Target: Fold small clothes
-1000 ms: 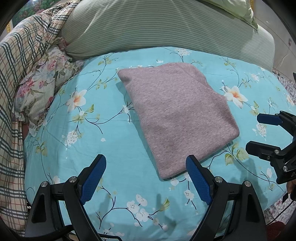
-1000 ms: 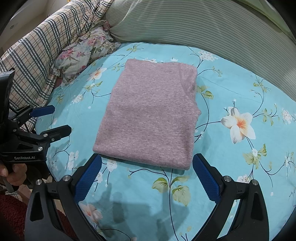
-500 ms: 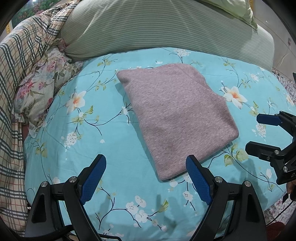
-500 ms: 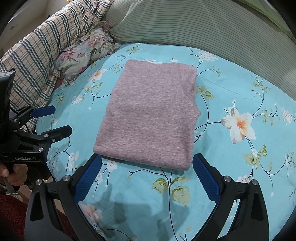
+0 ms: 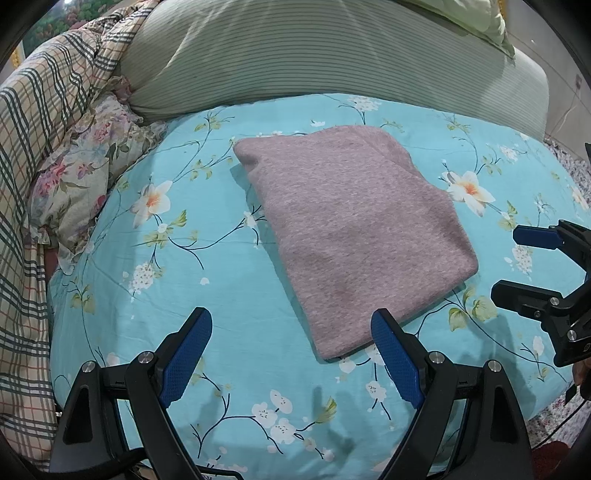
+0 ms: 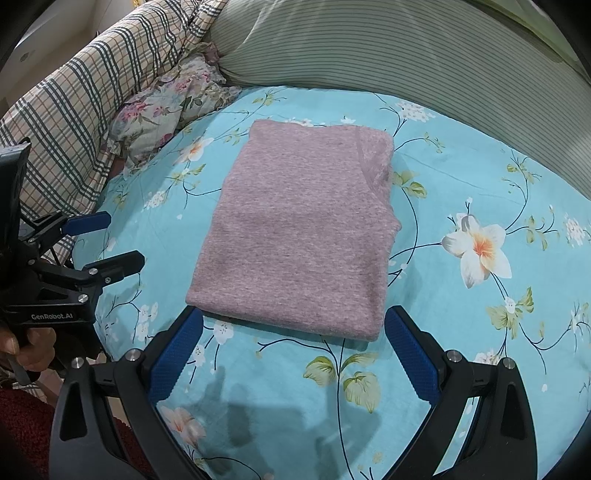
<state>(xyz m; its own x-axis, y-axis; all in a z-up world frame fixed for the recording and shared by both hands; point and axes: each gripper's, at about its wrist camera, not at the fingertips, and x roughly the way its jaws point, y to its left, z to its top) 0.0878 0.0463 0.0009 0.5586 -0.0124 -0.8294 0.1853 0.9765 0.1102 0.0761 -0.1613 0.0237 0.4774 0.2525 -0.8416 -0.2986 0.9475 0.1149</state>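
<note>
Under everything I have the bed, its turquoise floral sheet (image 6: 461,155) filling most of both views. Behind it lies one long green striped bolster (image 5: 314,51), with one plaid quilt (image 5: 33,122) bunched at the left and one small flowered pillow (image 6: 166,99) tucked against it. A paler green cushion (image 5: 476,14) shows at the far top edge of the left view; I count one, though most of it is cut off.

On the sheet sits a single mauve knit garment (image 6: 303,225), the only piece of clothing I can see. It lies flat in a compact rectangle with layered edges at its near side, so I judge this one as folded; at most a squaring-up remains. I see no unfolded clothes waiting, so whether more are left I cannot tell.

My two grippers come next. The left gripper (image 5: 291,350) hovers above the sheet near the garment's near corner, jaws spread wide, holding nothing. The right gripper (image 6: 291,350) hangs just short of the garment's near edge, likewise wide apart and empty. Each shows two blue ribbed pads (image 6: 177,354), four in all.
</note>
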